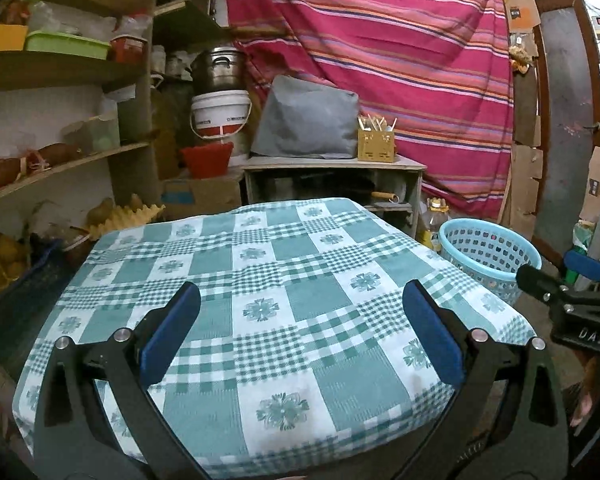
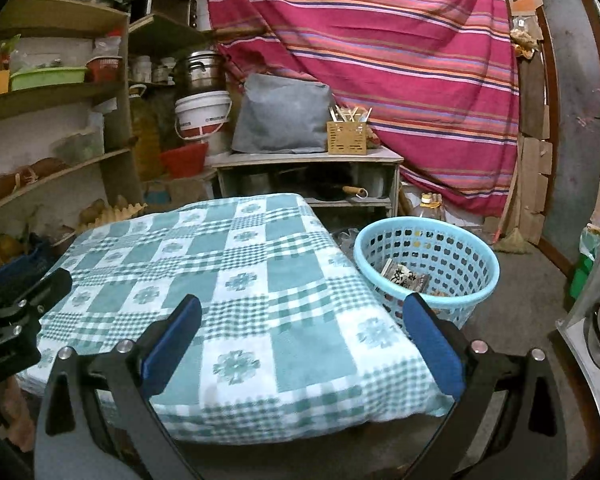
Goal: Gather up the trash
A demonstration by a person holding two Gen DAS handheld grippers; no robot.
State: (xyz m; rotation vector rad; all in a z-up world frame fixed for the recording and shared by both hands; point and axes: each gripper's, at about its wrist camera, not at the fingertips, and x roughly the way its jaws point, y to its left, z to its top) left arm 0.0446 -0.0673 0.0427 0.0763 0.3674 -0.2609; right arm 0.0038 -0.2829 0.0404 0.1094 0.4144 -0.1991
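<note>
A light blue perforated basket (image 2: 428, 264) stands on the floor to the right of the table and holds trash wrappers (image 2: 406, 278). It also shows in the left wrist view as the basket (image 1: 488, 260). The table carries a green and white checked cloth (image 1: 260, 304), also seen as the cloth (image 2: 228, 292), with no loose item on it. My left gripper (image 1: 300, 320) hovers open over the cloth's near half, nothing between its blue pads. My right gripper (image 2: 300, 320) is open above the table's near right corner, close to the basket. Each gripper appears at the edge of the other's view.
Curved wooden shelves (image 1: 60, 68) with containers and produce line the left wall. A low cabinet (image 1: 332, 176) behind the table bears a grey bag and a utensil holder (image 1: 375, 144). A striped red cloth (image 1: 380, 60) hangs at the back. An oil bottle (image 1: 434, 224) stands by the basket.
</note>
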